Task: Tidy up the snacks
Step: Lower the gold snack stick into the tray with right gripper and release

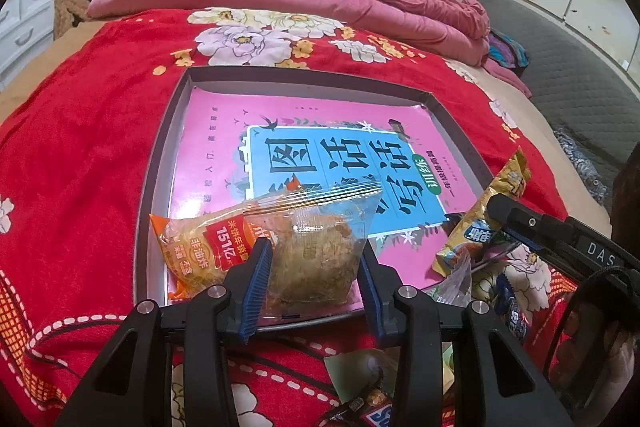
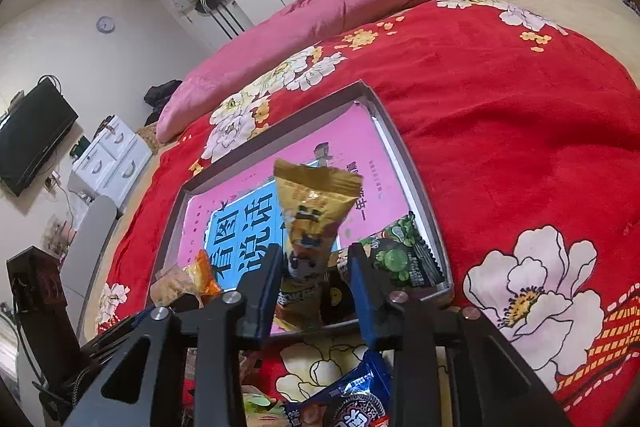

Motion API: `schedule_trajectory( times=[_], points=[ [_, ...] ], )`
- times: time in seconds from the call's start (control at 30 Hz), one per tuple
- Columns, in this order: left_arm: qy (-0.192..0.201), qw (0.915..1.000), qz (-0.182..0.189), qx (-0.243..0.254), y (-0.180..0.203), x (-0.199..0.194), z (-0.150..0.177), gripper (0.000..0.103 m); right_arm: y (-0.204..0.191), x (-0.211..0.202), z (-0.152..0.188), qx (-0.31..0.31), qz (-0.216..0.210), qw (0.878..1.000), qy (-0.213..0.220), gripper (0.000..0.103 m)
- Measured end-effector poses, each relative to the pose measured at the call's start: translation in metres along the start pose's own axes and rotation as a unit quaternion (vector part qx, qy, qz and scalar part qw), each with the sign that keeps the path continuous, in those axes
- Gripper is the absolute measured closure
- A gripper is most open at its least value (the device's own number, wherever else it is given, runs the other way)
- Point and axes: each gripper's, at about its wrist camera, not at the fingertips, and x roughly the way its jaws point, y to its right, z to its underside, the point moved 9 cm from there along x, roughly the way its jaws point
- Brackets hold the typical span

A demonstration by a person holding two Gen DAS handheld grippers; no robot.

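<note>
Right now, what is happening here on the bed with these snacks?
A person is sorting snacks into a grey tray on the red blanket. The left gripper is shut on a clear-wrapped rice cake packet at the tray's near edge. The yellow snack packet stands between the right gripper's jaws, which look loosened around it. More packets wait outside the tray.

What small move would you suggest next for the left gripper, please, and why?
Probably open the left gripper and let go: its jaws press the clear-and-orange rice cracker packet, which already sits over the near edge of the shallow grey metal tray beside the pink book.
</note>
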Motion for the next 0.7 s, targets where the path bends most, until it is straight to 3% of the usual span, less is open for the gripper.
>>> schedule_trajectory(
  times=[0.3, 0.7],
  points=[
    [-0.002, 1.0, 0.002, -0.004, 0.001, 0.001, 0.001, 0.057, -0.003, -0.002, -0.001, -0.01, 0.003, 1.0, 0.002, 0.066],
    [-0.01, 0.9987, 0.013, -0.048, -0.012, 0.001, 0.002, 0.054, -0.014, -0.004, 0.001, -0.034, 0.0, 0.999, 0.002, 0.066]
  ],
)
